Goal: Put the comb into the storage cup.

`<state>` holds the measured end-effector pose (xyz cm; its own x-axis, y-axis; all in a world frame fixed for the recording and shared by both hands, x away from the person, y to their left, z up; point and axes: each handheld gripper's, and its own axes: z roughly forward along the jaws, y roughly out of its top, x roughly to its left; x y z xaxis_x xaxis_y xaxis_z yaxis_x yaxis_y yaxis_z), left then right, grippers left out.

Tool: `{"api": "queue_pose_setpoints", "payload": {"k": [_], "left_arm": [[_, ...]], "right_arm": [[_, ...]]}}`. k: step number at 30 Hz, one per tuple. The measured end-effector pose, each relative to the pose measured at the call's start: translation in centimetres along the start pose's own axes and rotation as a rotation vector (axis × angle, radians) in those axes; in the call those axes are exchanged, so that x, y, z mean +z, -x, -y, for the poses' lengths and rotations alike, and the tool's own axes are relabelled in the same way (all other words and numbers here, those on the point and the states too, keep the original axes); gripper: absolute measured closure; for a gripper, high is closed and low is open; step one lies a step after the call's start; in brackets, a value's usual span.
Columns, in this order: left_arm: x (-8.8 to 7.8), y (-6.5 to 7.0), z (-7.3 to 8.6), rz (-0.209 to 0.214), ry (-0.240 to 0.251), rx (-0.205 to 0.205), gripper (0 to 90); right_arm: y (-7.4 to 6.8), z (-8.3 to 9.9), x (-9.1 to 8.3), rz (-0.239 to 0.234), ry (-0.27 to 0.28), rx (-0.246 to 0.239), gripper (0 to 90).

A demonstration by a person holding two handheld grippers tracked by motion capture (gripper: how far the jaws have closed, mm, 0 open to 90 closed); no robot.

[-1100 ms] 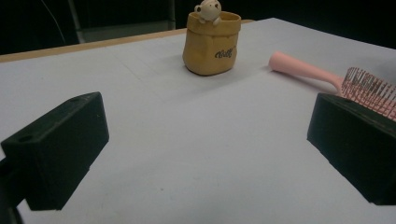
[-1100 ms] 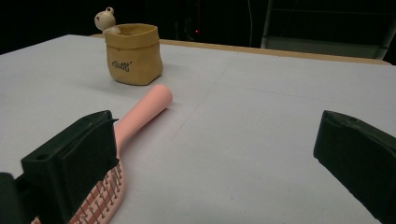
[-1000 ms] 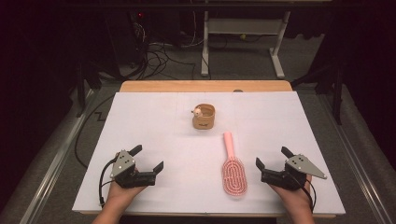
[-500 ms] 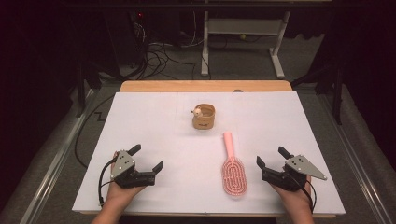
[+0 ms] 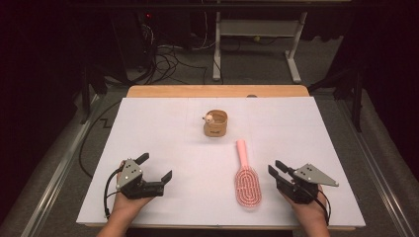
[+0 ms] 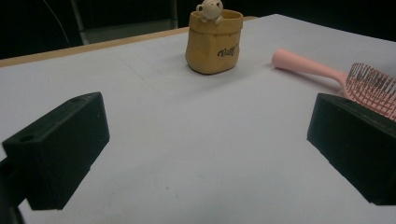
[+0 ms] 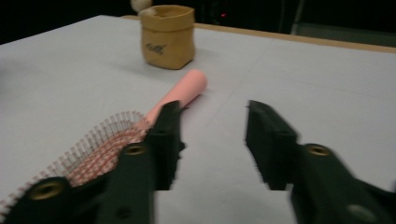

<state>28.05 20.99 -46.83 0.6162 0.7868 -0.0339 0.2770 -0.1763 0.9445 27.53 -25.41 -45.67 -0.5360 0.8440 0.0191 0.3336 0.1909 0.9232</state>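
A pink hairbrush (image 5: 245, 181) lies bristles up on the white table sheet (image 5: 158, 128), handle toward a small tan pouch-shaped cup (image 5: 216, 124) with a little bear figure on its rim. My right gripper (image 5: 274, 167) rests just right of the brush head. Its jaws have just been closing and stand partly apart with nothing between them. In the right gripper view (image 7: 212, 116) the brush (image 7: 180, 98) lies beside the left jaw, the cup (image 7: 168, 37) beyond. My left gripper (image 5: 157, 166) rests at the front left, wide open and empty (image 6: 205, 133), facing the cup (image 6: 214, 44) and brush (image 6: 322, 72).
A wooden tabletop edge (image 5: 217, 91) shows past the white sheet. Behind the table are cables on the floor (image 5: 168, 54) and a white desk frame (image 5: 257, 34). Bare sheet lies between the two grippers and around the cup.
The right gripper's jaws have narrowed from wide apart to a small gap. Both hands, the brush and the cup have stayed in place.
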Motion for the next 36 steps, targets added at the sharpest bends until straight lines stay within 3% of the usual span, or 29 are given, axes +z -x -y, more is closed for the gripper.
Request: {"api": "queue_pose_setpoints", "payload": {"k": [1,2,3,6,14,22,27,36], "left_arm": [[0.0,0.0,0.0,0.001,0.002,0.003,0.0],[0.1,0.1,0.0,0.002,-0.002,0.006,0.0],[0.1,0.1,0.0,0.002,-0.002,0.006,0.0],[0.1,0.0,0.1,0.002,-0.007,0.007,0.0],[0.2,0.0,0.1,0.007,-0.005,0.016,0.0],[0.2,0.1,0.2,0.009,-0.008,0.015,0.0],[0.3,0.1,0.2,0.012,-0.013,0.014,0.0],[0.3,0.1,0.2,0.016,-0.014,0.015,0.0]], "right_arm": [[0.0,0.0,0.0,0.000,0.000,0.000,70.7],[-0.4,-0.2,0.1,-0.043,-0.003,0.000,76.7],[-0.4,-0.2,0.1,-0.043,-0.003,0.000,76.7],[-1.5,-0.7,0.3,-0.094,-0.016,0.002,89.0],[-4.9,-1.0,1.1,-0.188,-0.080,-0.075,90.0],[-7.9,-1.0,2.0,-0.199,-0.145,-0.140,90.0],[-8.9,-0.7,2.2,-0.226,-0.183,-0.150,90.0],[-10.3,0.2,2.5,-0.226,-0.251,-0.183,90.0]]}}
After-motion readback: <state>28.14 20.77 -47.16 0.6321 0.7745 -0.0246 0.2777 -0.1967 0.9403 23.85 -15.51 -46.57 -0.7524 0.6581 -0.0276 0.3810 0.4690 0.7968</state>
